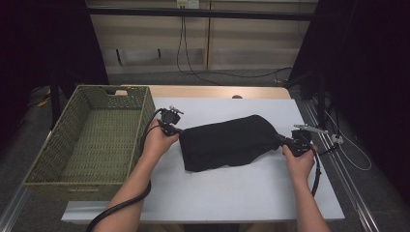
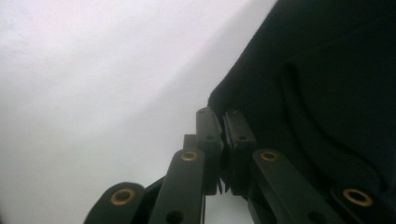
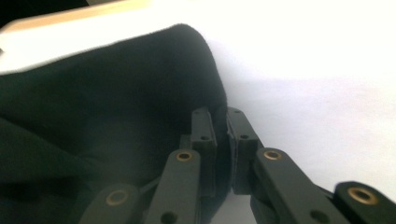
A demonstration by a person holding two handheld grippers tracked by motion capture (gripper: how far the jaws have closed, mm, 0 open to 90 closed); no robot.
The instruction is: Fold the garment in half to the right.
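Two forearms come in from the bottom edge of the high view, and each hand holds one gripper at an end of the black cloth (image 1: 227, 141). This cloth lies in a loose, folded heap on the white table (image 1: 232, 188), about in the middle of it, with its left end close to the basket and its right end toward the right edge of the table. At the left end is the left gripper (image 1: 180, 131); its jaws are pressed together on the edge of the cloth. In the left gripper view, the left gripper (image 2: 225, 114) has only a thin gap between the two pads, and the dark fabric (image 2: 322, 93) sits in this gap and spreads out to the right, while the pale table surface is on the other side. At the right end is the right gripper (image 1: 282, 140), and it also pinches the cloth. In the right gripper view, the right gripper (image 3: 220, 112) has narrow jaws with a fold of the cloth (image 3: 116, 102) caught between them, and the rest of the fabric goes away to the left over the table. On the left side of the table stands a green woven basket (image 1: 63, 140), just beside the left hand, and a black cable trails from each gripper.
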